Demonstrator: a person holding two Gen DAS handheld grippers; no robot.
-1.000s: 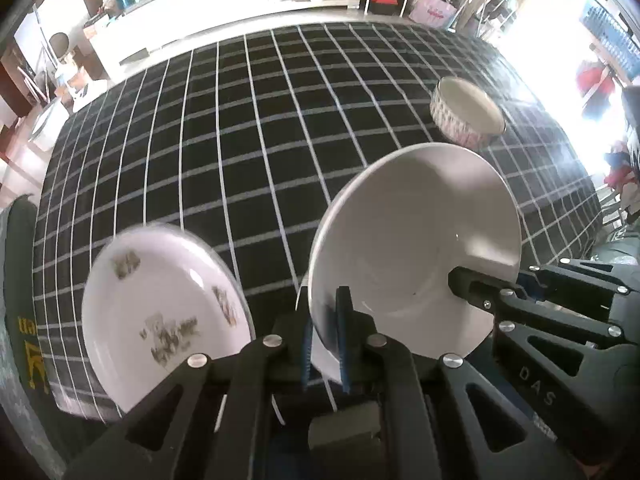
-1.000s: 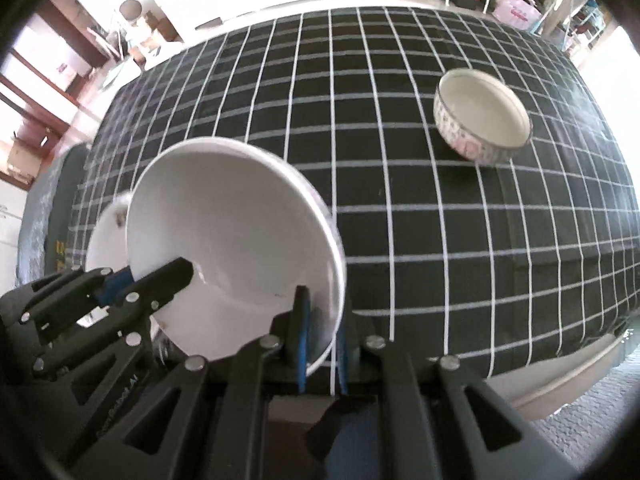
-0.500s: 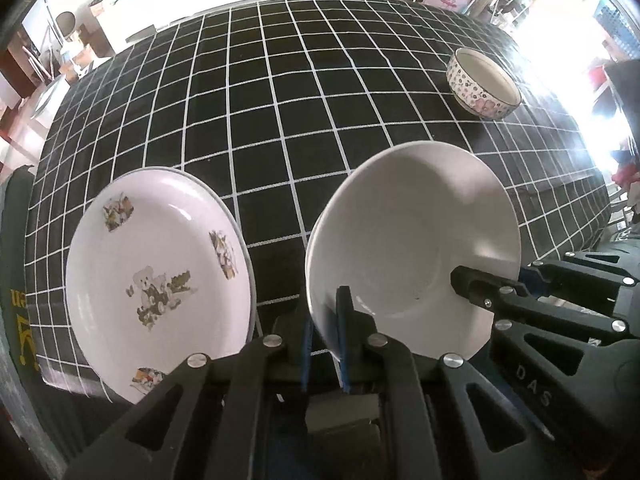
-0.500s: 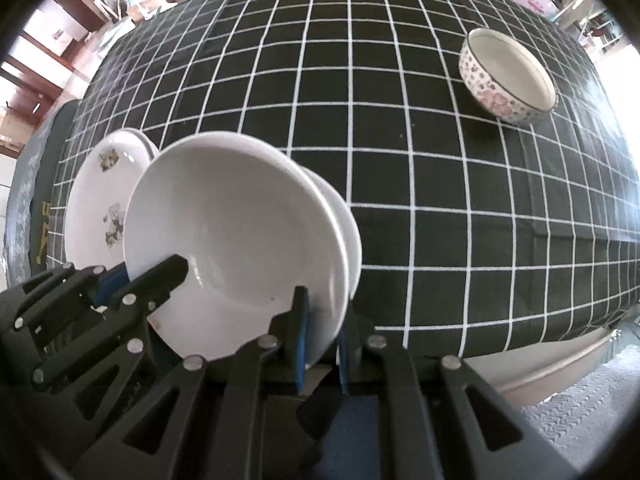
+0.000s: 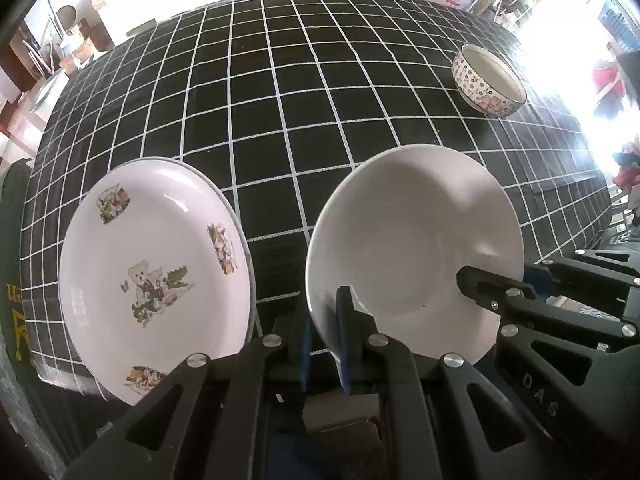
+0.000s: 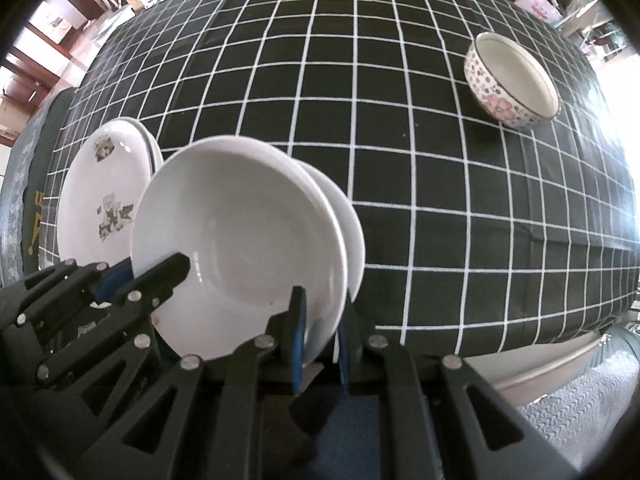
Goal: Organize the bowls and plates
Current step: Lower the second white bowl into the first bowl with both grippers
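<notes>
Glazed, slippery and breakable, the white bowl (image 5: 416, 248) was pinched at opposite rims by the left gripper (image 5: 326, 340) and the right gripper (image 6: 320, 344), above a second plate (image 6: 352, 236).

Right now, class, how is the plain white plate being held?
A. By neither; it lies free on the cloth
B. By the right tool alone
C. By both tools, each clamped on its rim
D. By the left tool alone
C: the left tool pinches the near rim of the plain white plate, and the right tool grips its rim on the other side.
</notes>
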